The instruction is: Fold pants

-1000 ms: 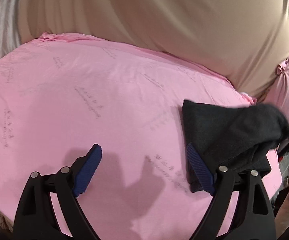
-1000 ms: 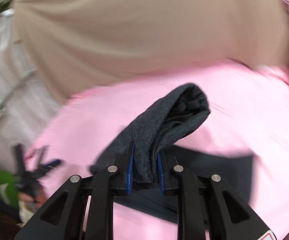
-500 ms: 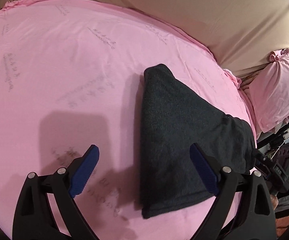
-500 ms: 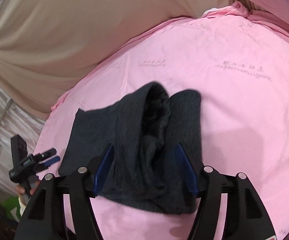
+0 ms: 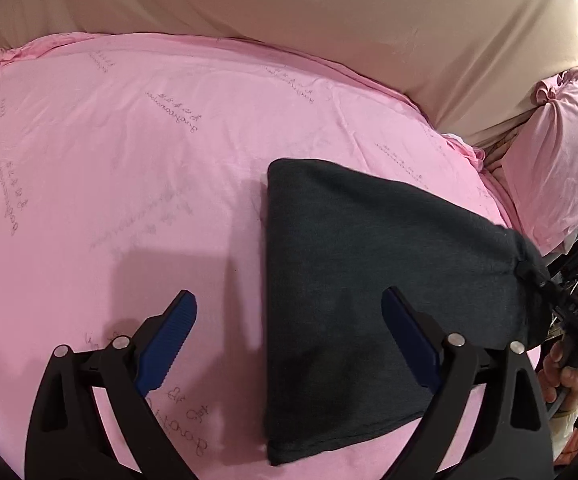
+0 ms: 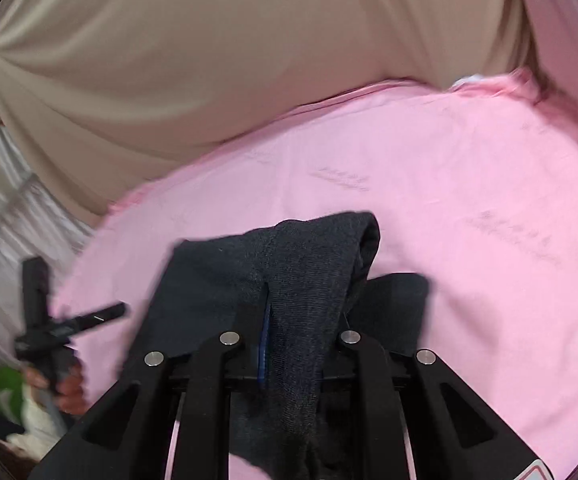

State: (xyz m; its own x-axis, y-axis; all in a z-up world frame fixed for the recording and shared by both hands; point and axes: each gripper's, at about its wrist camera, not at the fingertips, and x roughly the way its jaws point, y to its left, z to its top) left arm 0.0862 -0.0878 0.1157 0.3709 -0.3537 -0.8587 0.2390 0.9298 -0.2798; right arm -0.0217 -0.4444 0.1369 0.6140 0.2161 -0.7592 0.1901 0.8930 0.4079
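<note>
The dark grey pants [image 5: 353, 280] lie folded in a flat wedge on the pink bed sheet [image 5: 129, 160]. My left gripper [image 5: 289, 344] is open and empty, hovering over the left edge of the pants. My right gripper [image 6: 301, 344] is shut on a bunched fold of the pants [image 6: 305, 280] and lifts it a little above the sheet [image 6: 469, 220]. In the left wrist view the right gripper [image 5: 569, 312] pinches the pants' right corner at the bed's edge.
A beige padded headboard [image 5: 329, 20] runs along the far side of the bed. A pink pillow [image 5: 561, 152] sits at the right past the bed's edge. The left gripper and hand [image 6: 49, 336] show at the left of the right wrist view.
The right gripper was open around the pants half a second ago; now it is shut on a fold and lifts it. The left gripper stays open and has pulled back slightly.
</note>
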